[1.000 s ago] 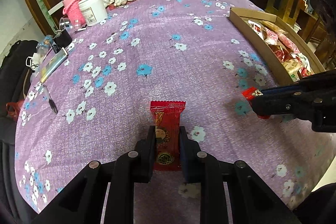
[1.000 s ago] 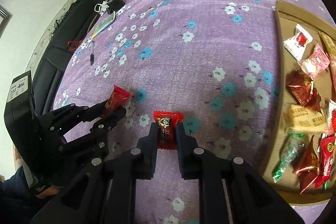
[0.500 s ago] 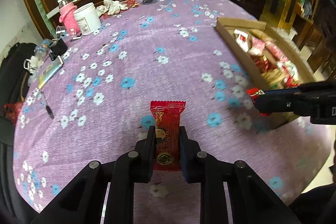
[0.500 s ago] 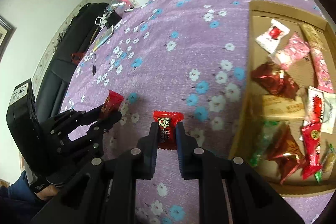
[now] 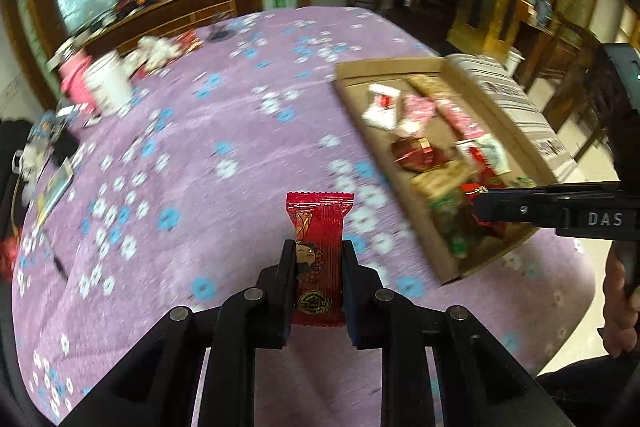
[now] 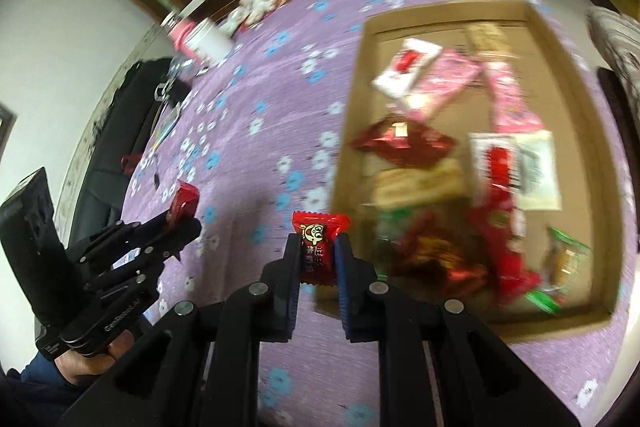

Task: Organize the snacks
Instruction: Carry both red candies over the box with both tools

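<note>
- Left gripper (image 5: 319,269): clenched on a long red packet (image 5: 319,259), upright between the fingers, crimped top sticking out past the tips; held above the purple flowered cloth (image 5: 208,163)
- Right gripper (image 6: 317,259): clenched on a smaller red candy (image 6: 319,247) with a cartoon face, held over the cloth just off the box's near-left corner
- Cardboard box (image 6: 560,39) at 2 o'clock in the right view; inside lie pink, white, red and green wrappers, blurred
- In the left view the box (image 5: 452,71) sits at 2 o'clock, the right gripper's tip over its near end
- White tub (image 5: 108,87) and pink cup (image 5: 74,79) at 10 o'clock, far edge of the table
- A hand (image 6: 86,359) grips the left tool at 8 o'clock in the right view
</note>
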